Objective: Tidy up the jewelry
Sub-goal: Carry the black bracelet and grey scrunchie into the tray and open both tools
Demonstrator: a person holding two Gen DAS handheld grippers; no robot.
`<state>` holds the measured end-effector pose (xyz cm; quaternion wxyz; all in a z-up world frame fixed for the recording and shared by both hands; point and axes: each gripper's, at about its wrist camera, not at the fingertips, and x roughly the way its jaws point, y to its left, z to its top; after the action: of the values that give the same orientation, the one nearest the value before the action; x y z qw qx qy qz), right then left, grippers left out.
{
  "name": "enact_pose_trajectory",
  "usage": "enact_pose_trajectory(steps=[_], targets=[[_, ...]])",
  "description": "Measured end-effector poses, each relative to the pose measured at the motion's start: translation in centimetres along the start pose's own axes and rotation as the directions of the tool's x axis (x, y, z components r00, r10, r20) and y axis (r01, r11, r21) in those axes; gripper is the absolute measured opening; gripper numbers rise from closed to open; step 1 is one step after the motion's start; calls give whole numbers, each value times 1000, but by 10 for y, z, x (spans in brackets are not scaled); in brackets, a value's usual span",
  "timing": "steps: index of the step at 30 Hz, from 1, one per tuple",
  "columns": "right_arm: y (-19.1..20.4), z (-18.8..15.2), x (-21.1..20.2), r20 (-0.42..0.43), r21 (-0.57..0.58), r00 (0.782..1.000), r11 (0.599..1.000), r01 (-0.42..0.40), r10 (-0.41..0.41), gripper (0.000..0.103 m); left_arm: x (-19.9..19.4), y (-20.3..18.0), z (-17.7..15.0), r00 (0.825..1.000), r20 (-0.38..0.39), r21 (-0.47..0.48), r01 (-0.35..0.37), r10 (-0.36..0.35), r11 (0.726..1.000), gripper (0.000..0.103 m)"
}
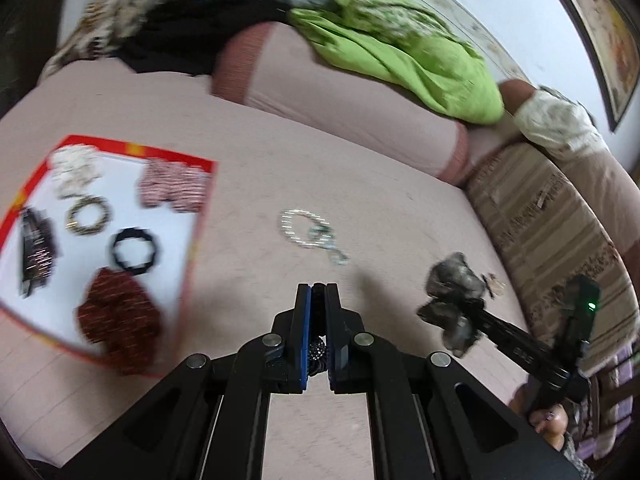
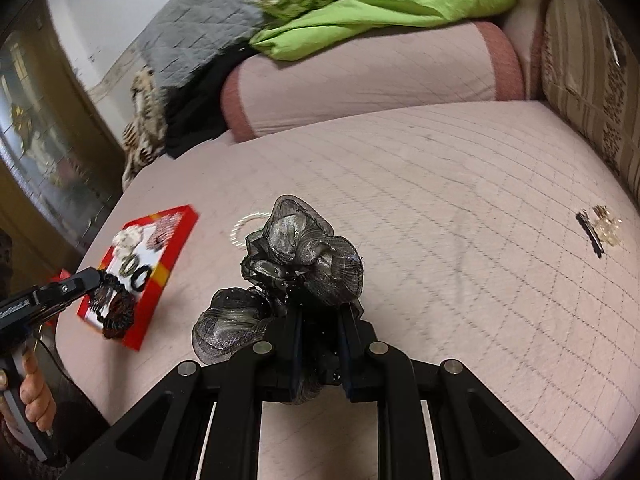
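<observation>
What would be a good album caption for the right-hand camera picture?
Right gripper clutching a grey organza hair bow above a pink quilted sofa, red tray of jewelry waiting at left.

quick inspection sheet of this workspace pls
surface: pink quilted cover, bare in the middle
job's things: red-rimmed tray holding several pieces; pearl bracelet and hair clip loose on the cover
clutter: green cloth, grey quilt
grippers: left gripper shut on a small black beaded item; right gripper shut on grey organza scrunchie
cables: nothing seen
surroundings: striped cushion, framed picture
</observation>
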<state>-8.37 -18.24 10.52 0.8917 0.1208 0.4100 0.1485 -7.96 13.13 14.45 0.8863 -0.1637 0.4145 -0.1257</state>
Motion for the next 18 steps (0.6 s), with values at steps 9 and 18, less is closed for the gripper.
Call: enact_pose_trajectory(steps=[9, 18], targets=[[63, -12, 9, -47, -110, 998, 993, -46, 41, 17, -45, 53, -6, 975, 96, -24, -199, 200, 980, 6], [147, -11, 33, -98, -262, 991, 959, -111, 88, 17, -71, 107, 1, 952, 143, -121, -254, 270, 960, 6]])
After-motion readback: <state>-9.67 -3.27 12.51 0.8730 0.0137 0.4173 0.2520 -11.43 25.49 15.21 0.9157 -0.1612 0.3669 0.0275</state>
